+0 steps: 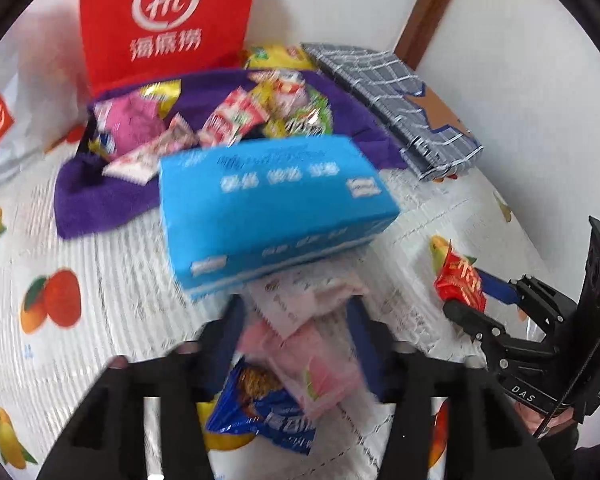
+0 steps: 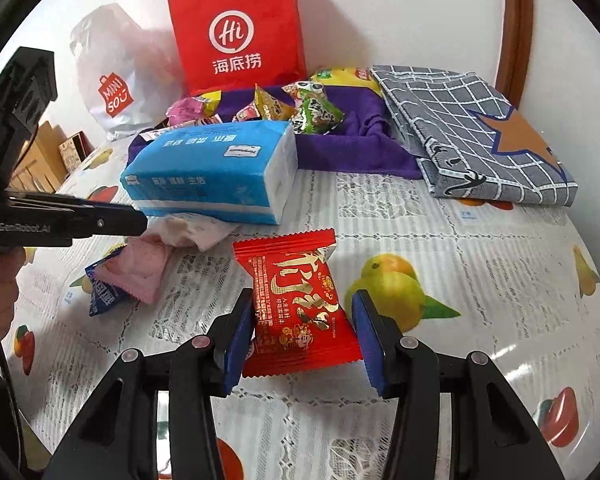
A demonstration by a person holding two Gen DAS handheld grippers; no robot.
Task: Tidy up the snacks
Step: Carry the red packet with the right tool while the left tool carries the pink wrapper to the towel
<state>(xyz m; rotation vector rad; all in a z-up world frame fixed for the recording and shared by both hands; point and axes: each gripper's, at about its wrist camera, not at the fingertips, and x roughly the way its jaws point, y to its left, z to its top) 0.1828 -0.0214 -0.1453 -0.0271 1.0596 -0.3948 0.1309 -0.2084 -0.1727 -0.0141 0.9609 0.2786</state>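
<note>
My right gripper (image 2: 302, 322) is shut on a red snack packet (image 2: 296, 304), held between its blue pads just above the table; it also shows in the left wrist view (image 1: 460, 282). My left gripper (image 1: 296, 320) is open around pink snack packets (image 1: 312, 360), with a blue snack packet (image 1: 260, 412) beneath them. The pink packets (image 2: 140, 268) and blue packet (image 2: 104, 292) lie in front of a blue tissue pack (image 2: 216, 168). A purple cloth basket (image 1: 204, 152) behind the tissue pack (image 1: 276, 208) holds several snacks.
A red paper bag (image 2: 240, 28) and a white Miniso bag (image 2: 108, 72) stand against the wall. A folded grey checked cloth (image 2: 472, 132) lies at the right. The fruit-print tablecloth (image 2: 480, 280) covers the table. Wooden boxes (image 2: 48, 152) sit at the far left.
</note>
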